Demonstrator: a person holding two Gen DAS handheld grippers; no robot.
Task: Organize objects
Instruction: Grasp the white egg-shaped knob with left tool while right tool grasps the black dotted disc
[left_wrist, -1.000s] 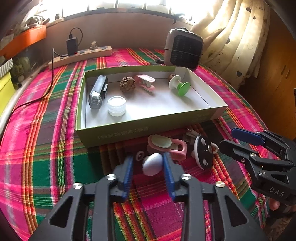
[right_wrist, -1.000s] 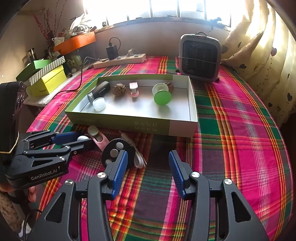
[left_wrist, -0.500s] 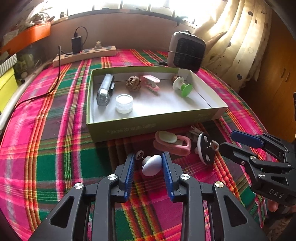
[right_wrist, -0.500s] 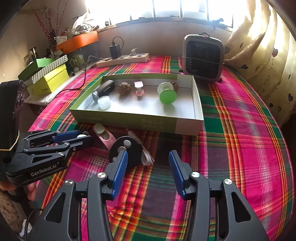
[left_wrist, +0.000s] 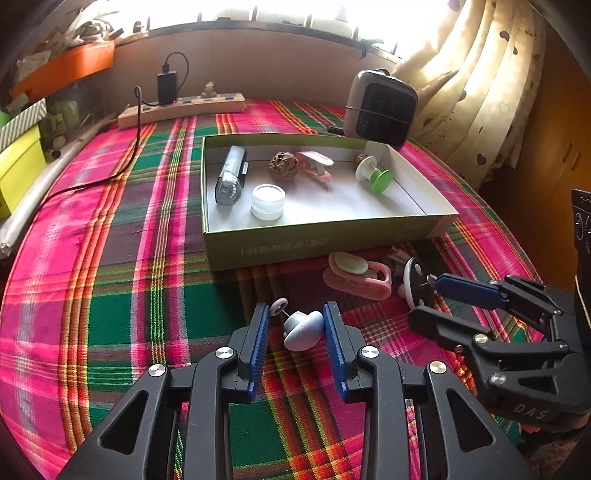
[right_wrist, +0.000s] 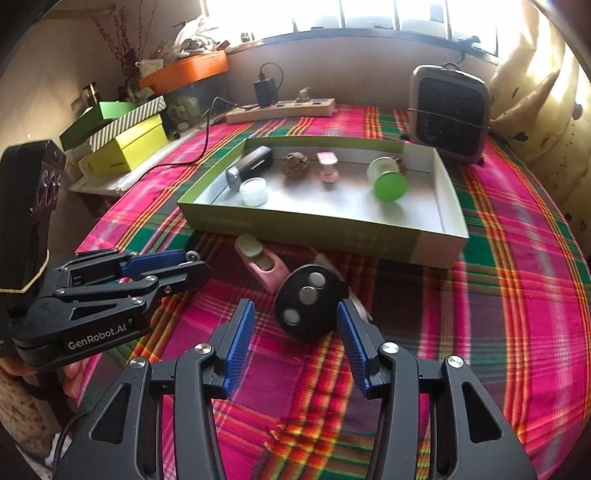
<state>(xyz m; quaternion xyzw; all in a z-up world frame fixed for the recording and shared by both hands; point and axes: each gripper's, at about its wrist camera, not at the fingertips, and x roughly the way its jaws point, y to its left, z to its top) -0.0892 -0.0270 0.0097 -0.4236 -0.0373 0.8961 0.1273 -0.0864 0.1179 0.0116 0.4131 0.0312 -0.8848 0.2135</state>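
From the left wrist, the left gripper (left_wrist: 297, 326) has its blue pads pinching a small white egg-shaped piece (left_wrist: 303, 329), whose thin pin ends in a little wheel (left_wrist: 279, 306) just beyond the left pad; it hangs over the plaid tablecloth (left_wrist: 110, 280); ahead and slightly right of the fingertips lies a pink clip (left_wrist: 358, 275) with a pale oval pad, just in front of the near wall of the green box lid (left_wrist: 295, 247); right of the clip stands a black disc (left_wrist: 415, 282) on edge, and the right gripper (left_wrist: 432, 299) reaches in from the right with its tips at that disc; inside the lid sit a black bike light (left_wrist: 231, 175), a clear round jar (left_wrist: 267, 201), a brown knobbly ball (left_wrist: 283, 165), another pink clip (left_wrist: 316, 166) and a green-and-white spool (left_wrist: 375, 175); beyond the lid, a small heater (left_wrist: 380, 107) and a power strip (left_wrist: 184, 107); from the right wrist, the right gripper (right_wrist: 295, 325) stands spread around the black disc (right_wrist: 308, 301), which shows three silver buttons; its right edge seems to meet the right pad, though blur there leaves contact unsure, and the left pad is clear of it; a white cable (right_wrist: 356, 304) trails behind the disc; the pink clip (right_wrist: 264, 264) lies just ahead and left; the left gripper (right_wrist: 190, 264) comes in from the left, the little wheel (right_wrist: 192, 256) showing at its tips; the green box lid (right_wrist: 306, 227) lies farther ahead
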